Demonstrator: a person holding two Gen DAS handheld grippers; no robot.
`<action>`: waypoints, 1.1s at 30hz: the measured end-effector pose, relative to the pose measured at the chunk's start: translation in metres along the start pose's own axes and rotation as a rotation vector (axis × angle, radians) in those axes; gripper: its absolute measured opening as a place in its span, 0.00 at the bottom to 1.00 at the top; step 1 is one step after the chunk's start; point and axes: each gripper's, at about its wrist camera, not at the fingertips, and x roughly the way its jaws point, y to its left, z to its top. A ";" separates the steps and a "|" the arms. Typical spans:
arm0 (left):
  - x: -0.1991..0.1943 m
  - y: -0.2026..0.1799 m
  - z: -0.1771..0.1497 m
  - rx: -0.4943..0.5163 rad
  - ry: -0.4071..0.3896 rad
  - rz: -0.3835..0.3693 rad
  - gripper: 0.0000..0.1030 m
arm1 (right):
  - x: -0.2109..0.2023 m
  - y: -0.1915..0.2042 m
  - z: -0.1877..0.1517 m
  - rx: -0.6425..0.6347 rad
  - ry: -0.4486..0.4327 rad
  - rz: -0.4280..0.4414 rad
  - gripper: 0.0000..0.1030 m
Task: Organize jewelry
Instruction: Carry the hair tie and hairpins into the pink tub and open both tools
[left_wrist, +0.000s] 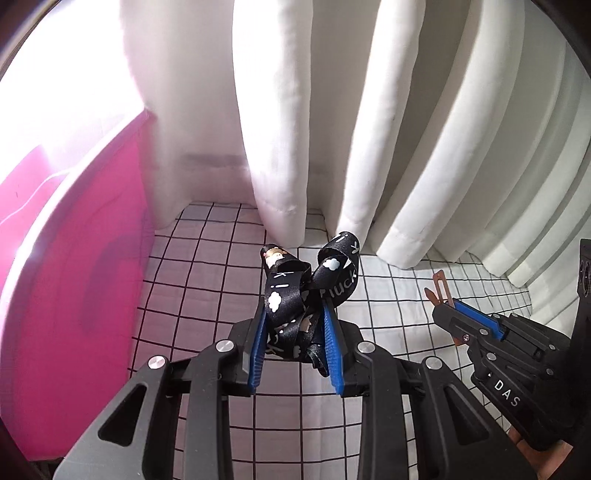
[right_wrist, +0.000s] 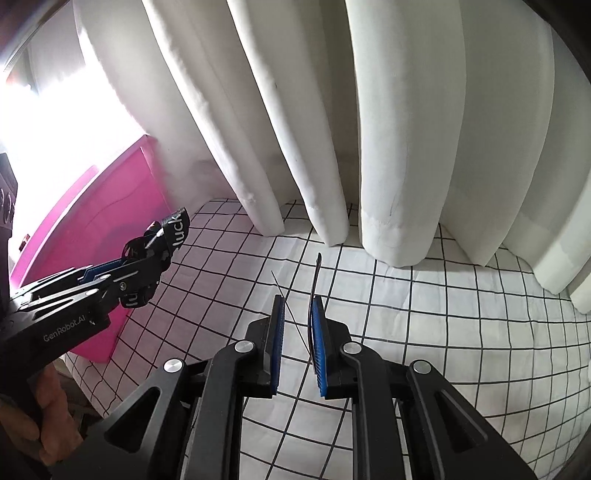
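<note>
- Black printed ribbon (left_wrist: 310, 295) bunched between the left gripper's (left_wrist: 293, 314) blue pads, clamped, held above the checked cloth (left_wrist: 388, 295).
- Right gripper (right_wrist: 297, 306) pinches a thin brown strap (right_wrist: 314, 291), its jaws nearly together.
- Pink box (left_wrist: 74, 277) left; white curtain (left_wrist: 332, 129) behind.

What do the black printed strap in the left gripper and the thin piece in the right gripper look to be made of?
The black strap, bunched between the left gripper fingers, looks like woven satin-type ribbon: soft folds, slight sheen, printed clouds and "luck" lettering. The thin piece held in the right gripper looks like flat copper-toned metal, possibly a hair clip: slotted in the left wrist view, a dark sliver edge-on in the right. Metal is only likely.
</note>
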 end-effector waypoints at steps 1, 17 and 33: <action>-0.007 -0.002 0.003 0.004 -0.015 0.000 0.27 | -0.006 0.000 0.003 -0.005 -0.008 0.001 0.14; -0.124 0.058 0.049 -0.065 -0.245 0.134 0.27 | -0.070 0.100 0.079 -0.186 -0.195 0.159 0.14; -0.156 0.198 0.030 -0.263 -0.225 0.407 0.27 | -0.017 0.266 0.105 -0.389 -0.108 0.413 0.14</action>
